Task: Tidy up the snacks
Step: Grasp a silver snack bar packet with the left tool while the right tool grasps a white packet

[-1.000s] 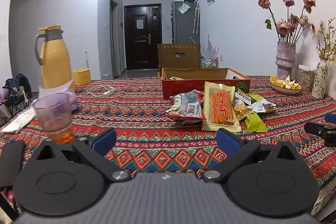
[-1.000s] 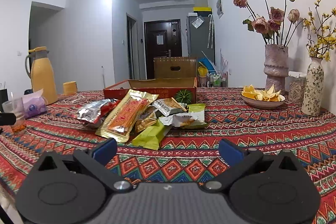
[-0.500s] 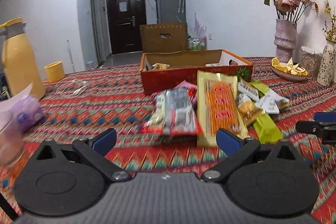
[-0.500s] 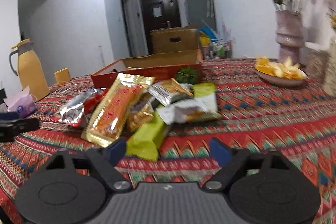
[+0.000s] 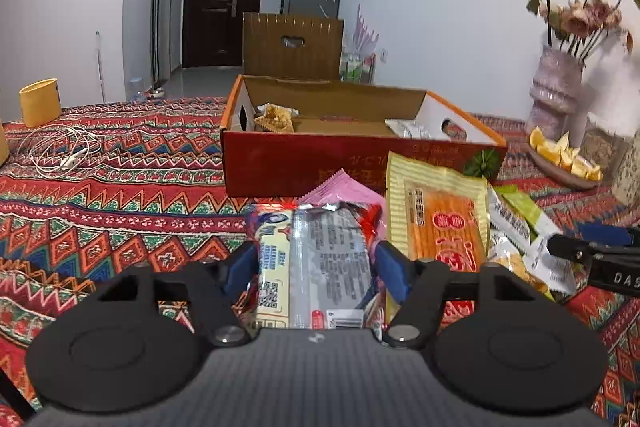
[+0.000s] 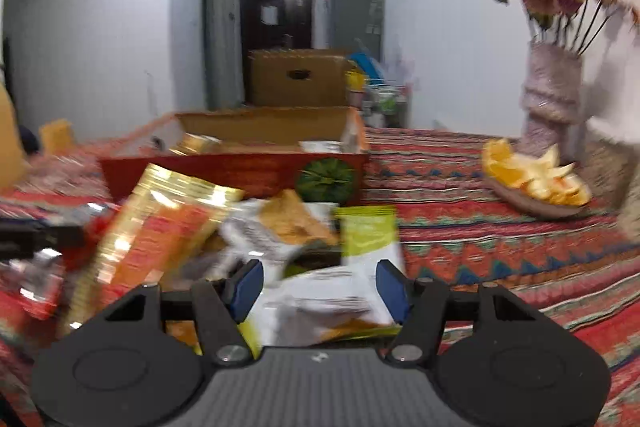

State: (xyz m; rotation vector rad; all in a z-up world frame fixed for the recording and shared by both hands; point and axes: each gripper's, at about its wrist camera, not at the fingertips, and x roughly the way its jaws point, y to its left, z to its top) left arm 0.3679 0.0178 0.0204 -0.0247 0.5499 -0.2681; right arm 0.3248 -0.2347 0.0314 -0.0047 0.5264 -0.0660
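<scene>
A pile of snack packets lies in front of an open red cardboard box (image 5: 304,163). My left gripper (image 5: 316,263) is open, its blue pads on either side of a silver and red packet (image 5: 320,259). A long yellow and orange packet (image 5: 436,215) lies to its right. My right gripper (image 6: 320,283) is open around a white packet (image 6: 320,307), with a green packet (image 6: 368,235) just beyond. The box (image 6: 240,167) holds a few snacks. The right gripper's fingertip (image 5: 592,251) shows at the right edge of the left wrist view.
A patterned red tablecloth (image 5: 120,211) covers the table. A white cable (image 5: 60,151) and a yellow cup (image 5: 40,103) lie at the far left. A plate of orange slices (image 6: 536,183) and a vase of dried roses (image 6: 552,99) stand at the right.
Both grippers have moved forward and down into the snack pile. The left now straddles the silver and red packet, the right the white packet. Both sets of jaws have narrowed somewhat.
</scene>
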